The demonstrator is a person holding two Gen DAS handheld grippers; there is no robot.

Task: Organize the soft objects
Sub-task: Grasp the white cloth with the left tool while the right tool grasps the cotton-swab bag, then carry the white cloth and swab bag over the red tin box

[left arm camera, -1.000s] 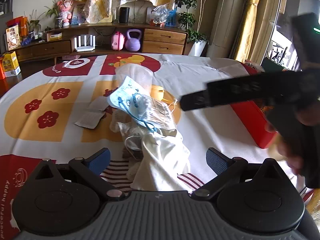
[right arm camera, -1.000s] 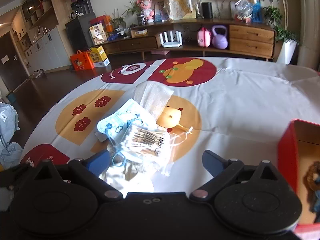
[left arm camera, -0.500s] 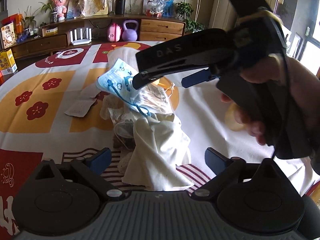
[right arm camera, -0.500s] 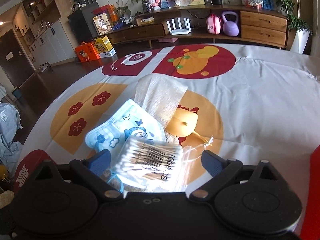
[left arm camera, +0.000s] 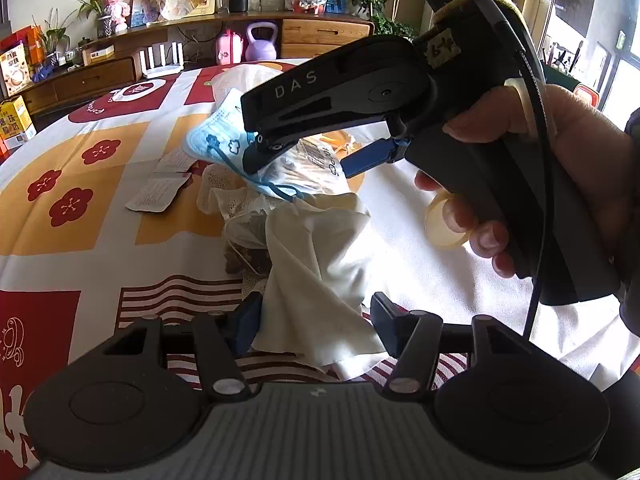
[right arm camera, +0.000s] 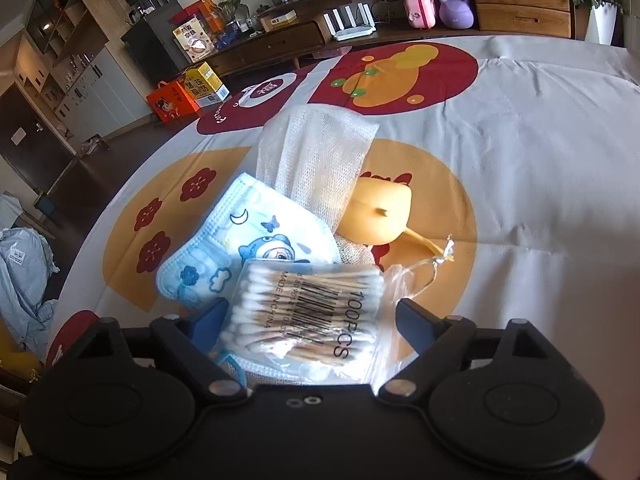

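Both grippers closing in: left gripper (left arm camera: 316, 320) jaws half-shut around the cream cloth (left arm camera: 320, 264), right gripper (right arm camera: 308, 324) jaws wide, narrowing astride the clear cotton-swab packet (right arm camera: 308, 312) at six o'clock—next, pinch and lift.

Tablecloth (right arm camera: 520, 152): smooth printed cloth, matt, lightly creased. White cloth (left arm camera: 320, 264): soft plain weave, rumpled. Gauze (right arm camera: 316, 160): coarse open mesh, rough. Face mask (right arm camera: 256, 236): pleated non-woven fabric, printed. Cotton swab pack (right arm camera: 312, 312): glossy clear plastic film (wooden sticks, fluffy tips inside). Right gripper (left arm camera: 304, 158): matt black plastic, blue pads. Sideboard (right arm camera: 520, 0): varnished wood. Kettlebell (right arm camera: 456, 4): smooth lilac coating
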